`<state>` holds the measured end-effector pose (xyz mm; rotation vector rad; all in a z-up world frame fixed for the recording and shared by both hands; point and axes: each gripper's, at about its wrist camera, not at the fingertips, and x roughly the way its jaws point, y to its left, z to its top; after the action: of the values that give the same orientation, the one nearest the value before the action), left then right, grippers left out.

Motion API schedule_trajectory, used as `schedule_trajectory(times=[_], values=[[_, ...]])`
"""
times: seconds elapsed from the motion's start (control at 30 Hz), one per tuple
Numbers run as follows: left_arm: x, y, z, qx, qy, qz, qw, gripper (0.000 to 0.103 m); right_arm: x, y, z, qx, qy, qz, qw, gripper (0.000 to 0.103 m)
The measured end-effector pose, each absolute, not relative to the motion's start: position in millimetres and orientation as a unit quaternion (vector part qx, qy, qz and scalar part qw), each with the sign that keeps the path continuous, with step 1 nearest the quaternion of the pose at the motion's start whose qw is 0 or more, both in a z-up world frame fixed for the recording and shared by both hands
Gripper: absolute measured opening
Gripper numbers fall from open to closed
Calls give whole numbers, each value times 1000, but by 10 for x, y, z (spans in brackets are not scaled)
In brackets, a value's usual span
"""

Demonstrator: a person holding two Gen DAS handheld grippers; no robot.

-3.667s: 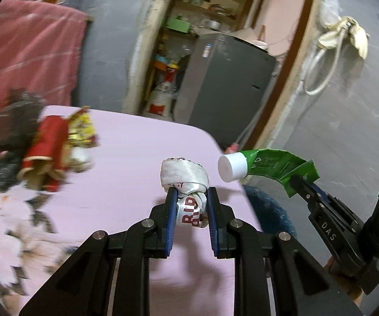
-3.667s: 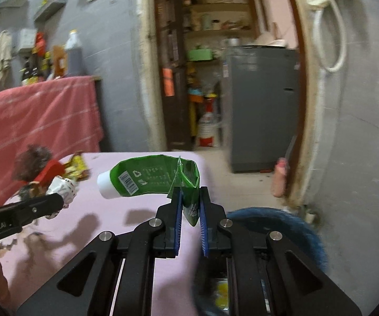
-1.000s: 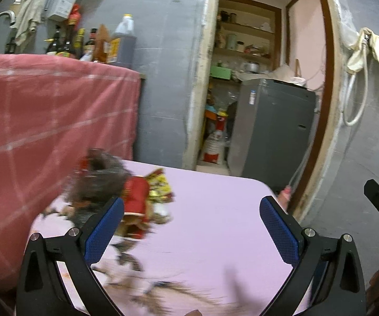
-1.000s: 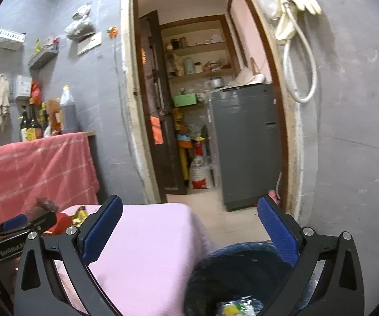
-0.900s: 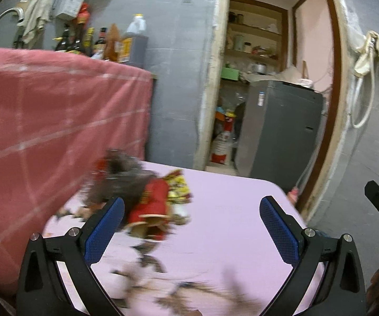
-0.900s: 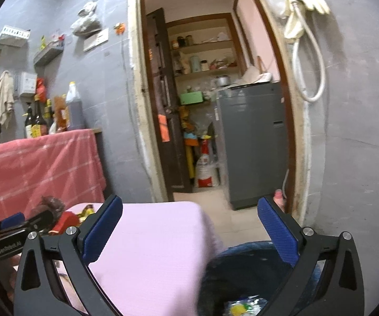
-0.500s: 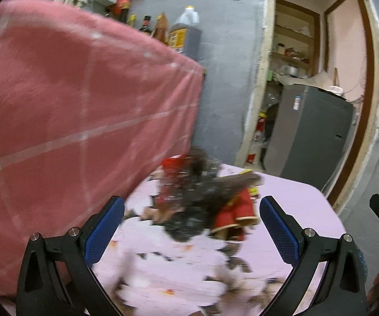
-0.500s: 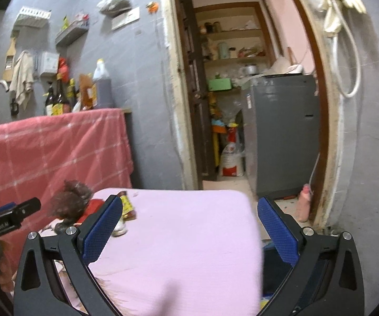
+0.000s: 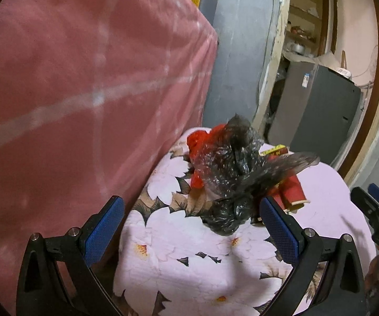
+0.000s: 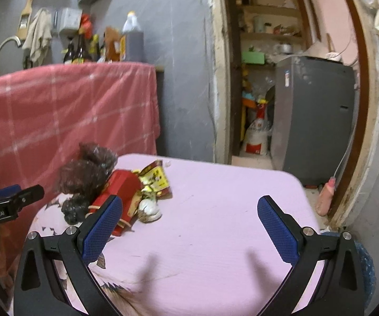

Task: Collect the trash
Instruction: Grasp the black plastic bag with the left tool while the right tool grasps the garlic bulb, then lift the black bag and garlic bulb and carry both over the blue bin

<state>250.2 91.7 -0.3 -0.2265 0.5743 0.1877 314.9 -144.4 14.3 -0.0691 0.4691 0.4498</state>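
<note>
A crumpled black plastic bag [image 9: 231,173] lies on the pink flowered table cover [image 9: 189,258], with a red carton [image 9: 291,191] and a yellow-red wrapper [image 9: 273,150] behind it. My left gripper [image 9: 189,226] is open and empty, just short of the bag. In the right wrist view the bag [image 10: 84,176], the red carton [image 10: 119,193], the yellow wrapper [image 10: 155,179] and a white crumpled piece [image 10: 148,209] lie at the table's left. My right gripper [image 10: 189,226] is open and empty over the table's middle [image 10: 215,223].
A pink checked cloth [image 9: 84,84] hangs close on the left. A blue trash bin [image 10: 366,268] stands by the table's right edge. A grey cabinet [image 10: 313,121] and a doorway [image 10: 255,79] lie beyond. Bottles [image 10: 131,39] stand on the counter behind.
Both grippers let go of their trash earlier and opened. They have swung left, away from the bin; my left gripper has moved close to the black bag.
</note>
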Motion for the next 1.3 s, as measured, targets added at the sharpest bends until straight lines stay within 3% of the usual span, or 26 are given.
schedule_trajectory(times=[0.13, 0.23, 0.4, 0.5, 0.83, 1.13, 1.3], values=[[2610, 914, -69, -110, 305, 67, 944, 99, 3303, -1329, 63, -39, 264, 229, 936, 99], [2679, 911, -95, -112, 316, 47, 941, 93, 3435, -1234, -4, -47, 293, 239, 925, 84], [2828, 902, -155, -110, 348, 14, 931, 68, 3641, -1091, -142, -53, 344, 257, 901, 69], [2880, 893, -166, -110, 362, 0, 926, 58, 3729, -992, -197, -60, 368, 266, 889, 64], [3008, 885, -175, -113, 387, -25, 915, 40, 3901, -726, -249, -76, 406, 286, 865, 55], [3036, 852, -155, -112, 389, -42, 913, 19, 3916, -682, -308, -78, 427, 300, 850, 35], [2946, 826, -126, -108, 378, -45, 918, 12, 3863, -720, -308, -74, 426, 304, 849, 33]])
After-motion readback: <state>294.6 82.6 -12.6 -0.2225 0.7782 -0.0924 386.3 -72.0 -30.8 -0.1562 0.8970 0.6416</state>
